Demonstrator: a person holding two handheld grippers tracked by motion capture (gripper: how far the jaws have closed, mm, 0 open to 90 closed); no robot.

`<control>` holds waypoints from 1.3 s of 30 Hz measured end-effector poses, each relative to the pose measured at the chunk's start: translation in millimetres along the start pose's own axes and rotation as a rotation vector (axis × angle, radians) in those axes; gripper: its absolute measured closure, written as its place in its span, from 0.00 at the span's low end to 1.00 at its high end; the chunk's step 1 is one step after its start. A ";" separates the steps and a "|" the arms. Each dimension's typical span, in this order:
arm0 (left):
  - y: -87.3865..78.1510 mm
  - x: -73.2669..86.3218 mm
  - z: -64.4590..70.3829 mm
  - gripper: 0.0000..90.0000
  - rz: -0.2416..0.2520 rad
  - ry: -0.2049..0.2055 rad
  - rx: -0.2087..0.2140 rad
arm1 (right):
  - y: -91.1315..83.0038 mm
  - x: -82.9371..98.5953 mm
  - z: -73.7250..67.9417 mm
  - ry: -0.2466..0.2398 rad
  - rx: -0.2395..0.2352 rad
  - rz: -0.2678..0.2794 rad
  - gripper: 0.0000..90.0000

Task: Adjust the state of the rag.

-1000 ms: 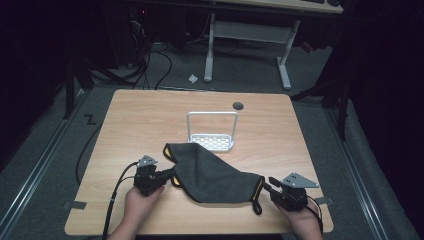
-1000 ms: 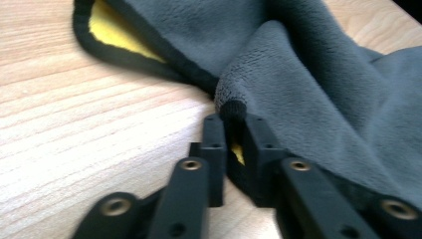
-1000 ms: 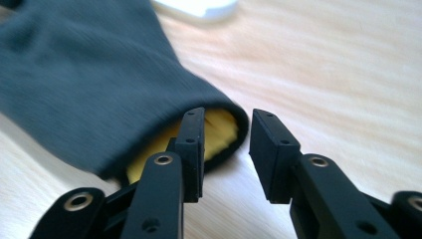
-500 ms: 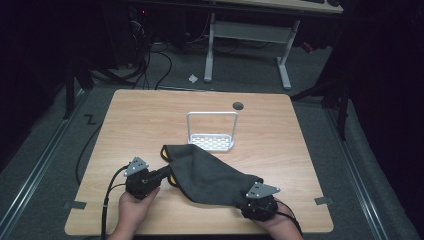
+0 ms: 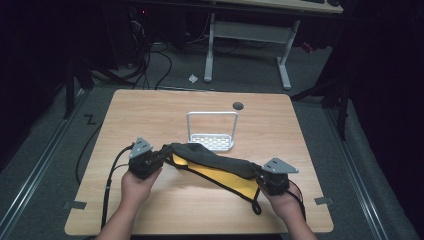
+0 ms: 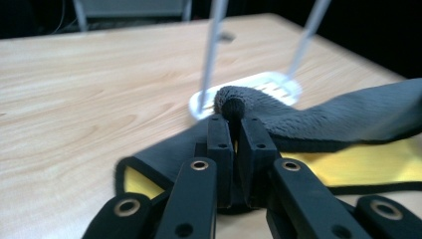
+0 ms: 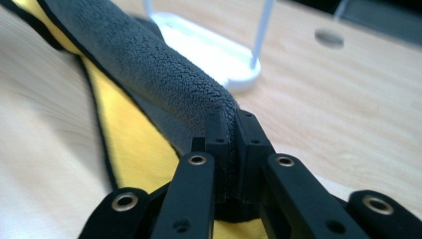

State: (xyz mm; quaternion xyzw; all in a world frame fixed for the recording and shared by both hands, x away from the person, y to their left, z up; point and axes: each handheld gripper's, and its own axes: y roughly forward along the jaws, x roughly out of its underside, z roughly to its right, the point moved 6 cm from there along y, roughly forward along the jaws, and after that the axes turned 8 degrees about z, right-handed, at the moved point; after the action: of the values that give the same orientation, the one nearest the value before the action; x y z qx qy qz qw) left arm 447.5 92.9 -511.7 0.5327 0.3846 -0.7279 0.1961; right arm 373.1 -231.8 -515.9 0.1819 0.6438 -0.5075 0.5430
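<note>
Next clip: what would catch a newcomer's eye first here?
The dark grey cloth with a bright yellow underside stands out, stretched across the near half of the light wooden table between the two grippers. The left gripper and the right gripper each pinch one end of it with jaws closed on the fabric. Just behind the cloth stands a small white metal rack with a hoop handle.

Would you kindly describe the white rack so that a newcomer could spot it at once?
Start at the wooden table. Near its middle, just beyond the grey-and-yellow cloth pinched by both grippers, stands the rack. It alone is white: a perforated base under a tall wire hoop.
</note>
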 end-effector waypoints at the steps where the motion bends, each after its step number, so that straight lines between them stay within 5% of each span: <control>1: 7.9 3.1 -3.4 0.94 -0.025 -0.004 -0.005 | 10.4 7.2 2.2 0.000 0.003 -0.040 0.96; 6: 45.2 30.2 -14.6 0.94 -0.199 -0.010 -0.016 | 33.8 31.0 2.8 -0.013 -0.011 -0.155 0.96; 11: 49.4 39.6 -14.1 0.96 -0.246 -0.011 -0.013 | 35.3 35.5 0.3 -0.013 -0.010 -0.152 0.96; 18: 28.8 49.4 -4.7 0.96 -0.248 0.004 0.004 | 31.3 37.9 -1.9 -0.004 -0.015 -0.144 0.96; 22: 6.2 60.5 7.6 0.96 -0.243 -0.048 0.039 | 22.2 41.6 -7.2 -0.010 -0.029 -0.146 0.95; 39: -66.5 93.7 63.8 0.98 -0.297 -0.030 0.150 | -24.2 59.7 -30.1 -0.033 -0.072 -0.166 0.95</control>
State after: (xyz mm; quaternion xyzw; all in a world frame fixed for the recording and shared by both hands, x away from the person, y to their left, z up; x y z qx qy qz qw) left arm 328.1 97.1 -566.4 0.4723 0.4007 -0.7834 0.0517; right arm 318.1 -235.2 -560.7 0.0997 0.6655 -0.5302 0.5158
